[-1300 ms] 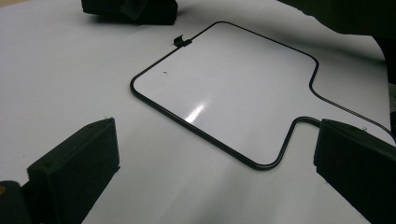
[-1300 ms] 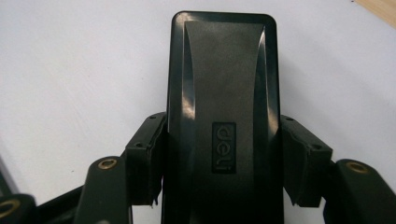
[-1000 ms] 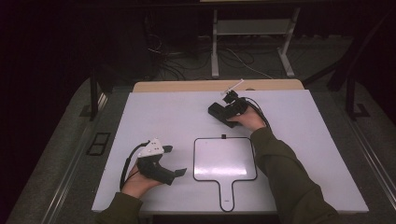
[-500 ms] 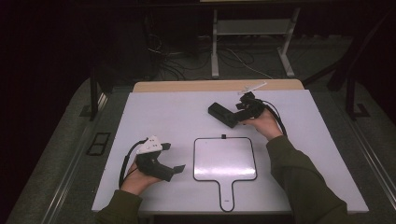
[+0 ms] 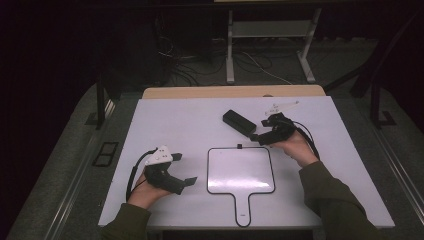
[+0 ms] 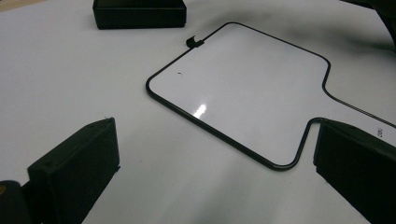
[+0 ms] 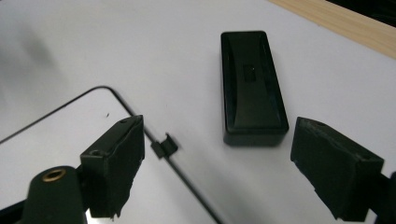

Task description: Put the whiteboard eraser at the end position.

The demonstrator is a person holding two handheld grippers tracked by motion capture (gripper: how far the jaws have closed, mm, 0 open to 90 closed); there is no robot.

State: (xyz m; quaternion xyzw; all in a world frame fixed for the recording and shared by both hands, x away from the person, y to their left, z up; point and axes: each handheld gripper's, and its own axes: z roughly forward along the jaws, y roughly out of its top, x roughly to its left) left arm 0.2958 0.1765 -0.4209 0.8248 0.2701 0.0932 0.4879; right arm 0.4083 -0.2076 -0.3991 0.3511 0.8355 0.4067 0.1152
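Observation:
A black eraser block (image 5: 239, 121) lies flat on the white table (image 5: 180, 120), just beyond a small whiteboard (image 5: 241, 170) with a black rim and a handle. My right gripper (image 5: 256, 136) hovers beside the board's far right corner, a little nearer than the eraser (image 7: 252, 86). Its jaws have just been opening and now stand apart with nothing between them (image 7: 224, 172). My left gripper (image 5: 187, 181) rests left of the board, open and empty (image 6: 215, 163), facing the whiteboard (image 6: 243, 88) and the eraser (image 6: 139, 13) beyond.
A small black clip (image 7: 163, 147) sits on the board's far edge. A wooden strip (image 5: 235, 91) runs along the table's far side. Behind it are metal stand legs (image 5: 230, 55) and cables on the floor.
My right hand has drawn away from the eraser, moving right and then back toward the board, with its jaws spreading. The eraser stays lying on the table. The left hand has not moved.

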